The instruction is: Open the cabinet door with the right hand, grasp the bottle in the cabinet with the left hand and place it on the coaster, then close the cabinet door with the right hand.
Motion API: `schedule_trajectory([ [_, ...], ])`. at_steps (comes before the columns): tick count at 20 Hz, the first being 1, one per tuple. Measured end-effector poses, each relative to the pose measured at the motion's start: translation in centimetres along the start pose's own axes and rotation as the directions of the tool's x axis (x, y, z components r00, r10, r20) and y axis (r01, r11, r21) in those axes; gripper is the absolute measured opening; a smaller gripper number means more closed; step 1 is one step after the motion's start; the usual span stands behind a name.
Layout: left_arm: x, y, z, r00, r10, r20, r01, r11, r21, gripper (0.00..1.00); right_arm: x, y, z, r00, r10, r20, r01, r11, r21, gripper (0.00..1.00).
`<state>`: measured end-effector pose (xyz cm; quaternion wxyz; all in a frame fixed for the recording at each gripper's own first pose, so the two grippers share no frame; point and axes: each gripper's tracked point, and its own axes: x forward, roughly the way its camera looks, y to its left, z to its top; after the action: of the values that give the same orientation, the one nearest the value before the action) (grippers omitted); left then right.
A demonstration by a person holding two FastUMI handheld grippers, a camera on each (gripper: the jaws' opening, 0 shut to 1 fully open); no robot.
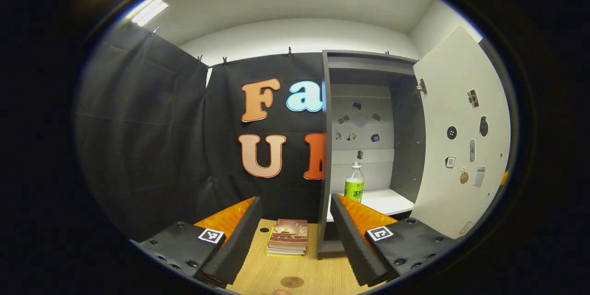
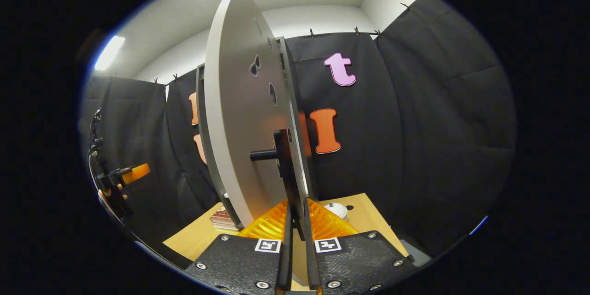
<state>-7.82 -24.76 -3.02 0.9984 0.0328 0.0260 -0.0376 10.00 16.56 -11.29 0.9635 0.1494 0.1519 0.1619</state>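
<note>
Bottle (image 1: 354, 183): stands upright on the white shelf (image 1: 387, 200) inside the open cabinet (image 1: 368, 138), right of centre in the left gripper view; pale cap, green label, untouched.

Left hand-held gripper (image 1: 295, 212): fingers spread wide at the bottom of the left gripper view, nothing between them, held above the wooden surface (image 1: 295, 272) and short of the cabinet. It also appears at the far left edge of the right gripper view (image 2: 120, 176), held by a hand.

Right hand-held gripper (image 2: 295, 221): jaws nearly together at the bottom centre of the right gripper view, pinching the dark handle (image 2: 282, 161) that juts from the cabinet door (image 2: 235, 120). Door seen almost edge-on there; in the left gripper view it stands swung wide at the right of the frame (image 1: 461, 138), stickers on its inner face.

Coaster (image 1: 292, 281): small round brown disc on the surface, bottom centre of the left gripper view, bare.

Books (image 1: 288, 237): a short stack lying flat on the surface, just left of the cabinet's side wall.

White object (image 2: 336, 210): small, on the surface beyond the door in the right gripper view; kind cannot be told.
</note>
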Motion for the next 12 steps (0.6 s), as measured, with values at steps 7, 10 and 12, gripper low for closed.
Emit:
schedule_trajectory([
  [7, 2.6, -3.8, -1.4, 0.999, -0.032, -0.009, 0.032, 0.999, 0.005, 0.97, -1.0, -1.1, 0.3, 1.000, -0.026, 0.013, 0.026, 1.000, -0.005, 0.14],
  [10, 5.0, -5.4, -2.1, 0.999, -0.044, -0.008, 0.044, 0.999, 0.002, 0.97, -1.2, -2.6, 0.5, 0.996, -0.091, 0.025, 0.092, 0.995, -0.027, 0.15],
  [12, 6.9, -6.7, -3.0, 0.999, -0.048, -0.017, 0.048, 0.999, 0.011, 0.97, -1.0, -3.4, 0.6, 0.992, -0.125, 0.034, 0.126, 0.992, -0.033, 0.20],
])
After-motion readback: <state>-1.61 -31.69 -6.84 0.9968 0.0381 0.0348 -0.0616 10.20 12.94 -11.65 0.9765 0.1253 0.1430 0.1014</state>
